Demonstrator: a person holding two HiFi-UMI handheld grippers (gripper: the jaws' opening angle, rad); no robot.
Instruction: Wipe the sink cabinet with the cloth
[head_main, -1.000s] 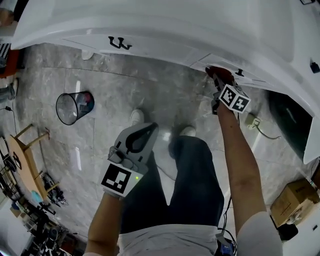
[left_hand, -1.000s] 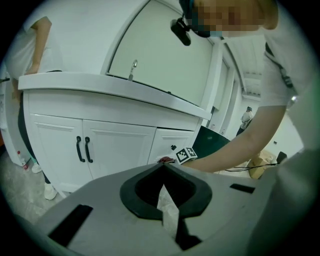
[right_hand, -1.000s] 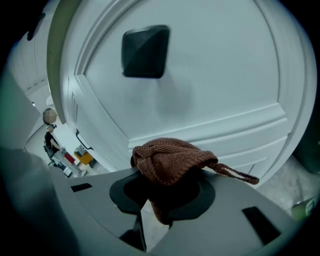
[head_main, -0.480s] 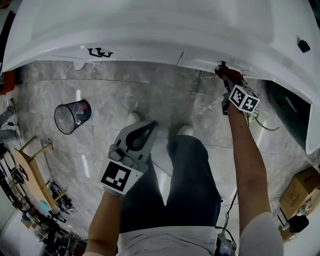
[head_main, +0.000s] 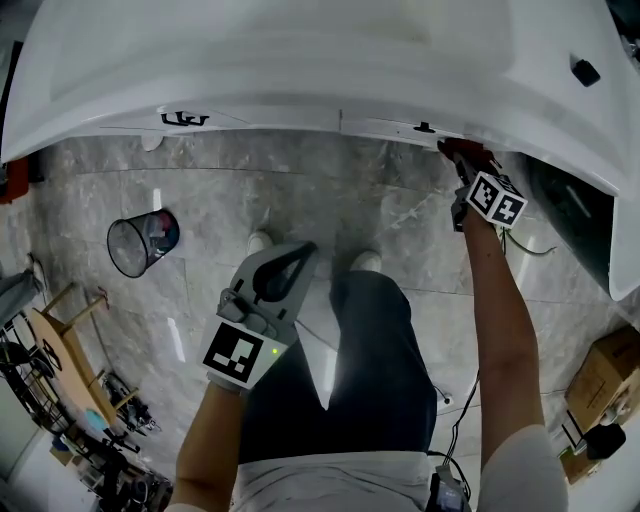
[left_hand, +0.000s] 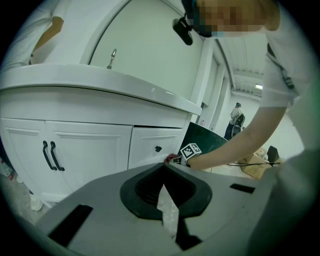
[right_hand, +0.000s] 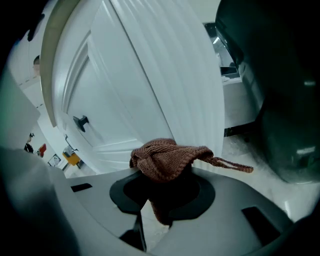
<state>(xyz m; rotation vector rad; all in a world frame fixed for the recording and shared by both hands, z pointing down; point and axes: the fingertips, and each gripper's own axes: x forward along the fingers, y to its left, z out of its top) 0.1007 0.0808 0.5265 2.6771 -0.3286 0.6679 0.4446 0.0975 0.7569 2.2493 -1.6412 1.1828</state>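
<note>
Hanging low in front of the person's dark trousers (head_main: 350, 380), the left gripper (head_main: 287, 258) has its jaws brought together with nothing between them; only a thin sliver of light shows below where they meet. Its marker cube (head_main: 240, 356) faces up at the wrist.

Further out, the person's right arm reaches forward to the sink cabinet (head_main: 300, 60). The right gripper (right_hand: 162, 186) is clamped on a reddish-brown knitted cloth (right_hand: 167, 157), which is bunched over the jaw tips, with one loose strand trailing off to the right. In the head view the cloth sits at the cabinet's front near its right end, just right of a small black knob (head_main: 424, 128). In the right gripper view it is held up against a white panelled front, with that knob (right_hand: 80, 121) off to the left.

The cabinet is white, with a pair of black door handles (left_hand: 50, 155) on its left doors, a drawer front beside them, and a tap (left_hand: 113, 57) on the basin above.

Below, the floor (head_main: 330, 200) is grey marble. A wire waste bin (head_main: 140, 240) stands well to the left, a dark panel (head_main: 570, 215) is beside the cabinet's right end, and a cardboard box (head_main: 610, 375) sits at the far right.
</note>
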